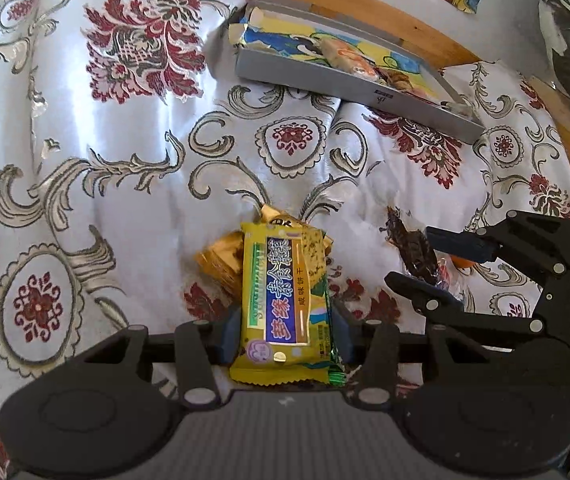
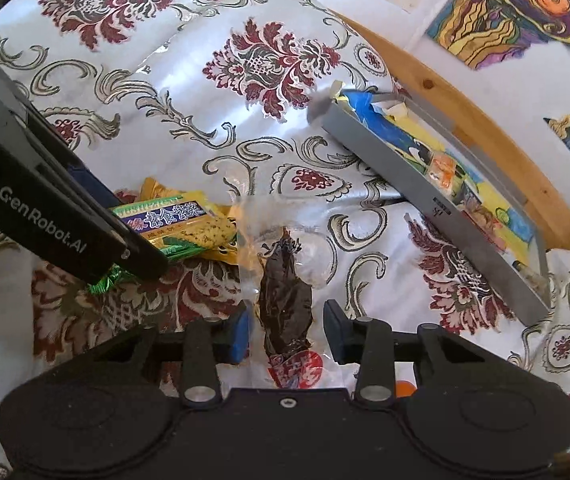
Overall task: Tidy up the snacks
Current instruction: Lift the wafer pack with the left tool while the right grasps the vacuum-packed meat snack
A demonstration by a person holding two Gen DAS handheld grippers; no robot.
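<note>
The left gripper [image 1: 285, 332] was clamped on the yellow cracker packet [image 1: 285, 300]; the right gripper [image 2: 287, 334] stood apart astride the dark snack pouch [image 2: 285, 308], lengthwise between its fingers, the grey tray [image 2: 425, 204] beyond.

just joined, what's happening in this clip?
A person is sorting snacks on a floral tablecloth with two hand-held grippers. The left hand-held gripper is closed on a yellow cracker packet, which lies over a gold packet. The right hand-held gripper is open, its fingers either side of a clear-wrapped dark snack, not gripping yet. A grey tray further back already holds a few snacks.
</note>
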